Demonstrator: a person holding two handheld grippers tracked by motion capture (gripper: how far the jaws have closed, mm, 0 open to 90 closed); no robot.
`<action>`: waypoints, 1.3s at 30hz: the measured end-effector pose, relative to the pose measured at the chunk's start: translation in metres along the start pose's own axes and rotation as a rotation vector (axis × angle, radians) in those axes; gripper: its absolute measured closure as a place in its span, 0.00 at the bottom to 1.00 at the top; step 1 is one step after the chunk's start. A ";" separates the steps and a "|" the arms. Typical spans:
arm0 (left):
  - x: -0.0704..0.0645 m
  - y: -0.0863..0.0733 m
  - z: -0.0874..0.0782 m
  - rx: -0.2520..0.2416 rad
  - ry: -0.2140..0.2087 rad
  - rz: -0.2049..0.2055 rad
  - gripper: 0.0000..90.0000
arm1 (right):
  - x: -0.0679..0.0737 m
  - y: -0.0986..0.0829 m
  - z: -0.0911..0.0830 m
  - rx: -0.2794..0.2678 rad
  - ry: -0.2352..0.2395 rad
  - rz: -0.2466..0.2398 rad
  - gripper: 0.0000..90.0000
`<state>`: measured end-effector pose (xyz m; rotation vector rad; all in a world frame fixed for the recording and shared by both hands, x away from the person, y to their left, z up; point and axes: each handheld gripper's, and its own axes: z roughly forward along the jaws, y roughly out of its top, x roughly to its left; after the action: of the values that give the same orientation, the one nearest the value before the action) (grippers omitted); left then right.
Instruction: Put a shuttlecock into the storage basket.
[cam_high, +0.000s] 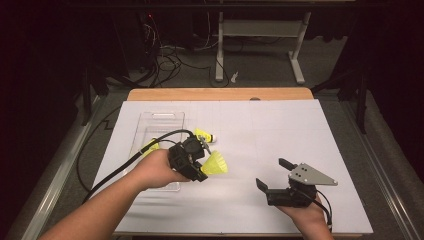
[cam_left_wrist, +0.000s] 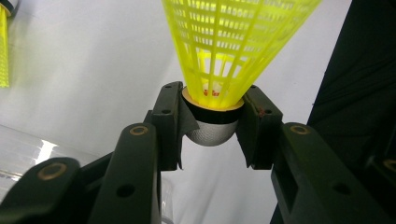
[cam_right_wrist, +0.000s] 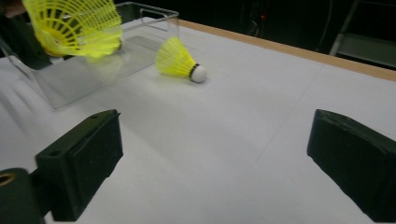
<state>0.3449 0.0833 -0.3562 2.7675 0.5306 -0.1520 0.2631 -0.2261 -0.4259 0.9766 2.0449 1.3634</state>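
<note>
Where mesh flares, left hand-held gripper (cam_left_wrist: 212, 128) pinching shuttlecock (cam_left_wrist: 224, 56), rounded cork

- Held shuttlecock (cam_left_wrist: 233, 42): yellow plastic mesh skirt; matt, dimpled white cap.
- Fingers (cam_left_wrist: 170, 123): black matt plastic.
- Box (cam_high: 161, 121): clear glossy plastic.
- Table (cam_high: 280, 125): smooth matt white sheet; wooden edge.
- Plate (cam_high: 310, 175): grey metal.

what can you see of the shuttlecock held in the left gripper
The held shuttlecock has a bright yellow, plastic-looking mesh skirt flaring out from a rounded white cork tip ringed by a black band. The left gripper clamps that tip between its two black jaws, so the skirt points away from the hand. In the high view it sits lifted off the white table sheet, just right of the clear plastic tray. Only the jaws touch it.
</note>
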 end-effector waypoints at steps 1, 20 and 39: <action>0.000 0.000 0.000 0.005 0.004 0.003 0.71 | -0.001 -0.001 -0.001 0.001 -0.010 -0.002 0.02; 0.006 -0.009 -0.008 -0.001 0.011 -0.025 0.71 | -0.031 -0.025 -0.029 0.014 -0.127 0.035 0.00; 0.015 -0.027 -0.037 -0.022 0.072 -0.061 0.71 | -0.038 -0.038 -0.030 0.053 -0.119 0.069 0.00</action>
<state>0.3502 0.1244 -0.3318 2.7456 0.6322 -0.0601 0.2536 -0.2820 -0.4493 1.1335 1.9837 1.2601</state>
